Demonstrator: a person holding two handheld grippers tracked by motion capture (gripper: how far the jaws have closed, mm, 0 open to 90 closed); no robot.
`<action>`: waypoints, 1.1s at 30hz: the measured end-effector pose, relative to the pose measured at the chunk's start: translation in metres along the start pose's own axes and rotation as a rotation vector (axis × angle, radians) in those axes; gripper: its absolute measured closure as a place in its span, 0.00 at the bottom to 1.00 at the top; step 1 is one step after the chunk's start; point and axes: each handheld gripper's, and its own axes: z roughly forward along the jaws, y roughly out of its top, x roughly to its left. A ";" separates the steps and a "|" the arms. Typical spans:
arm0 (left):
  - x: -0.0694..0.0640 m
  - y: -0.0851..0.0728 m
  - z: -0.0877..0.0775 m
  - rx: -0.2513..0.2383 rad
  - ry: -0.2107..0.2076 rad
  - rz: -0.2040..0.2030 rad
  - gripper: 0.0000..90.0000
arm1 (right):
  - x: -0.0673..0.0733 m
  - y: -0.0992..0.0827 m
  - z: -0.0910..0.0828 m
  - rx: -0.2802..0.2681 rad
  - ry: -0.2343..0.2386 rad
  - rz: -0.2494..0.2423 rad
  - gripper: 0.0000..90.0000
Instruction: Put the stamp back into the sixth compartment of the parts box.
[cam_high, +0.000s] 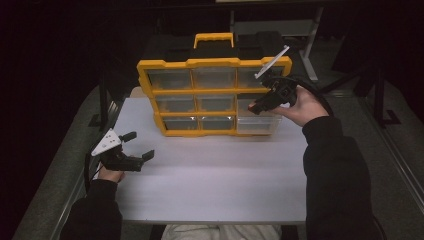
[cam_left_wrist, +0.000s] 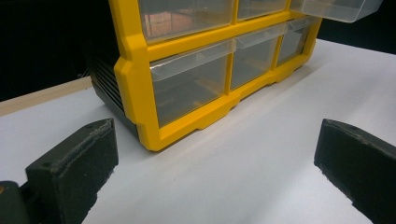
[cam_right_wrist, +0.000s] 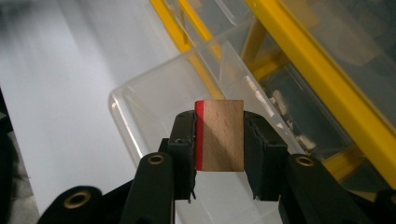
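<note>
Work in hand: putting a wooden block (cam_right_wrist: 220, 135) into a pulled-out clear drawer (cam_right_wrist: 154, 100) of the yellow-framed drawer organiser (cam_high: 150, 82).
Right gripper (cam_right_wrist: 219, 140): clamped on the block, one pad on each side of it; the block's left face, against the left pad, is painted red.
Block's place: between the right gripper's jaws, raised over the open drawer, which lies just ahead of and below the tips.
Right gripper, seen from the high view (cam_high: 260, 105): in front of the organiser's right column, at the middle row, with the drawer sticking out just below it.
Left gripper (cam_left_wrist: 210, 158): jaws wide apart, nothing between them; the organiser's lower left corner lies ahead and a little to the left, not touching either jaw.
Left gripper, seen from the high view (cam_high: 137, 147): low over the table, well apart from the right gripper.
Done so far: the drawer is out and the block is gripped and carried to it.
Left to do: by judgement, lower the block inside the drawer walls, let go, then push the drawer shut.
Other drawers: they look closed; contents too dim to tell.
Surface: a plain white tabletop (cam_high: 210, 180), bare in front of both grippers.
Room: dark all round; a grey metal frame (cam_high: 310, 45) stands beyond the organiser.
</note>
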 end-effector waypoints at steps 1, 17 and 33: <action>0.000 0.000 0.000 0.000 0.000 -0.001 0.00 | -0.001 -0.001 0.001 0.003 0.001 0.001 0.72; 0.000 0.000 0.000 0.003 0.000 0.000 0.00 | 0.000 -0.007 -0.012 -0.050 -0.020 0.028 0.54; -0.001 0.000 0.000 0.004 0.000 -0.001 0.00 | 0.008 -0.024 -0.038 -0.125 -0.054 0.073 0.05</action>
